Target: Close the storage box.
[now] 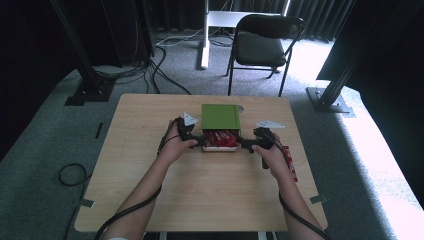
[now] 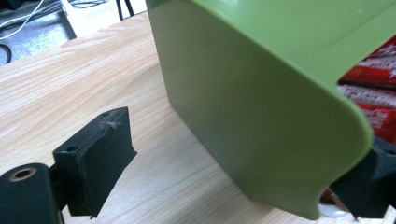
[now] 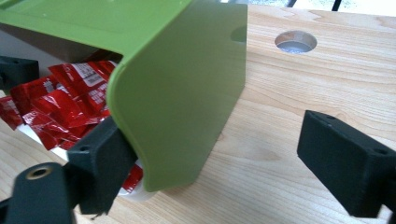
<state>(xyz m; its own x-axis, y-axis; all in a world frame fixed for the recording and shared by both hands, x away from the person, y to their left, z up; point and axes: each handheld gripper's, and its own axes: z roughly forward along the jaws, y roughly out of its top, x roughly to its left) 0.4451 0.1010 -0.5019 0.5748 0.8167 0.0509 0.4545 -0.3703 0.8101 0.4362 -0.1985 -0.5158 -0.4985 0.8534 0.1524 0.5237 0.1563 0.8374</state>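
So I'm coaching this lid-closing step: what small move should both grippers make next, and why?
Probably close both on the green plastic lid. Left gripper and right gripper each have open jaws straddling a side wall, and the red packets in the white tray lie partly uncovered.

L grip (image 1: 196, 140) | R grip (image 1: 246, 144) | flank green box (image 1: 220, 117) | red pkts (image 1: 220, 138) inside

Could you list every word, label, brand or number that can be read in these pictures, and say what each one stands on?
No text can be read.
Red packets in the white tray under the green lid: white label blocks with print, too small and blurred to read.
Red packet on the table by the right tool: too small to read.
Green lid, table and left tool: no markings visible.
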